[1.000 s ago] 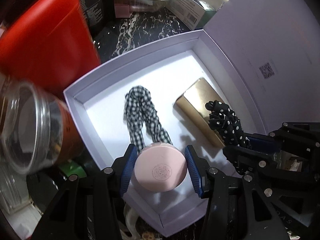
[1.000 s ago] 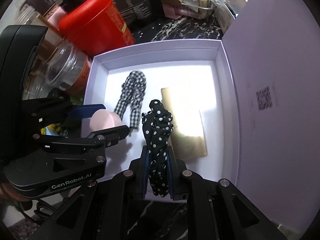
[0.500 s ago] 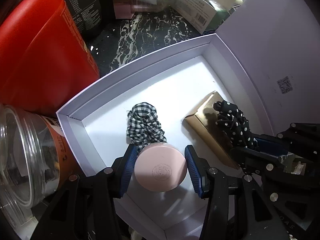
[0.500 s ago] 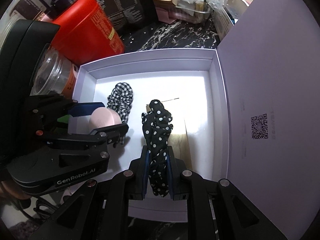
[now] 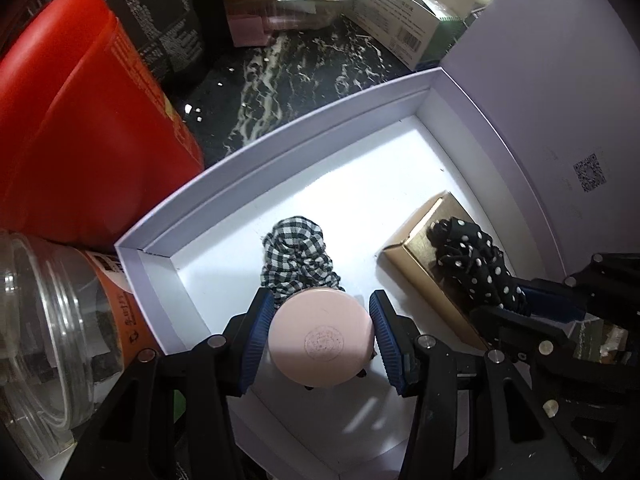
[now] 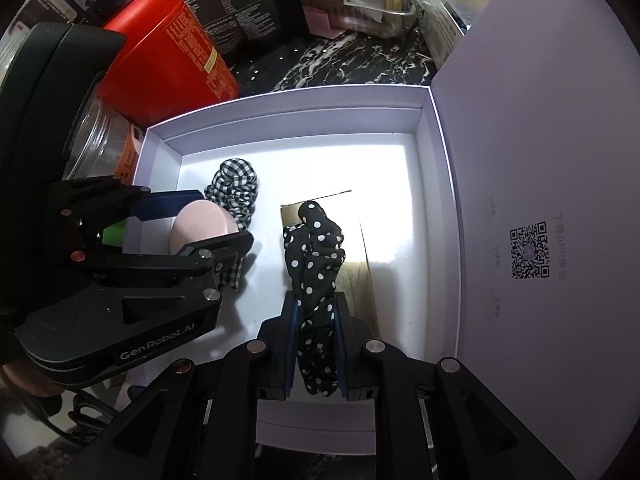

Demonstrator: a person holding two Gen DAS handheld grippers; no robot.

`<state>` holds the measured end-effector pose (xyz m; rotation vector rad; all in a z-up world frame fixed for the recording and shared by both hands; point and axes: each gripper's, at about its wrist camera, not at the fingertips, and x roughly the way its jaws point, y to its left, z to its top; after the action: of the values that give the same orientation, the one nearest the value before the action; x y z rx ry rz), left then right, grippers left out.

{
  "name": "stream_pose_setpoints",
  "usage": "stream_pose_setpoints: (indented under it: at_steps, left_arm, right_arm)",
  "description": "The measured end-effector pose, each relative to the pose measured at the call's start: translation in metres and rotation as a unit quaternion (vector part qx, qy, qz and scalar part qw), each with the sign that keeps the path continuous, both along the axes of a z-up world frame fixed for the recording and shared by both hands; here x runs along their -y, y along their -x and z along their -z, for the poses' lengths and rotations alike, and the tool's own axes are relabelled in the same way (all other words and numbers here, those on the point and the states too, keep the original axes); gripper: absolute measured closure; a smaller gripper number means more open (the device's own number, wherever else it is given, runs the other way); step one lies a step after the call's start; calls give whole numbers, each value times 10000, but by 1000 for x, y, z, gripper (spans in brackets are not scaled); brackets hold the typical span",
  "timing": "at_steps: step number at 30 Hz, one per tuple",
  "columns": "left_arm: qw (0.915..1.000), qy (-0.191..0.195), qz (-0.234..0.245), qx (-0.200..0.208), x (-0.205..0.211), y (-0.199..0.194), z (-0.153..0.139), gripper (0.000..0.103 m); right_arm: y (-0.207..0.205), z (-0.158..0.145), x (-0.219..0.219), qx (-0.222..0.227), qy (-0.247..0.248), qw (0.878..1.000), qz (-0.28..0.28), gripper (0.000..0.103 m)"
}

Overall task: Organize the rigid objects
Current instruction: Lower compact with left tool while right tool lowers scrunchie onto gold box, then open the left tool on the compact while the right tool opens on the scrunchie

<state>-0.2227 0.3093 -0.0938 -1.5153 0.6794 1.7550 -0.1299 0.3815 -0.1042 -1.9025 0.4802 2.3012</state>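
An open white box (image 5: 280, 148) (image 6: 288, 100) lies on the dark marble counter, its lid (image 6: 540, 160) standing up on the right. My left gripper (image 5: 322, 322) (image 6: 200, 220) is shut on a round pink case (image 5: 322, 340) (image 6: 200, 228), held low over the box's near left part. Under the case lies a black-and-white checked scrunchie (image 5: 296, 256) (image 6: 234, 188). My right gripper (image 6: 314, 316) is shut on a black polka-dot scrunchie (image 6: 316, 256) (image 5: 476, 260), held over a flat gold box (image 5: 416, 252) (image 6: 362, 280) on the box floor.
A red canister (image 5: 80, 132) (image 6: 168, 48) and a clear plastic jar (image 5: 44, 328) (image 6: 96, 136) stand tight against the box's left wall. Black printed packs (image 5: 160, 20), a pink carton (image 5: 250, 28) and a white-green carton (image 5: 404, 20) crowd the counter behind.
The left gripper with the pink case has moved further into the box and lower, over the checked scrunchie, which now looks bunched up. The right gripper has kept its place.
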Motion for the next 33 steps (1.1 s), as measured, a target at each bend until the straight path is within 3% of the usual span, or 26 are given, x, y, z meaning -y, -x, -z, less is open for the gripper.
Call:
stream_pose_setpoints:
  at_steps: [4,10,17,20,21,23,33]
  left_arm:
    - [9997,-42,-46,-225,0,-2,-5,54]
    - [9996,29,-188,-208,0,2,-7,54]
    - [9991,182,-190,-342,1,-1,-12,52]
    - [9991,193,-154,-337,2,-4,-16,43]
    - [9992,178,-152,-332,1,-4,-15,34]
    - [9995,124,-133,-261,1,-5,-18,27]
    - [9995,-49,-177,-274,11,-13,-41,26]
  right_arm:
    - [-2,0,-1,36,62,10000,3,87]
    - [-4,-1,-2,123,41,9999,-25,85]
    - [-9,-10,-1,49,-15,10000,11,63]
    - [-11,-14,-1,1,-7,10000,27,62]
    - [-13,-16,-1,-14,-15,10000,35,62]
    - [-14,-18,-1,-22,-32,10000,38,62]
    - [-29,-34,1,-90,-101,9999,98,62]
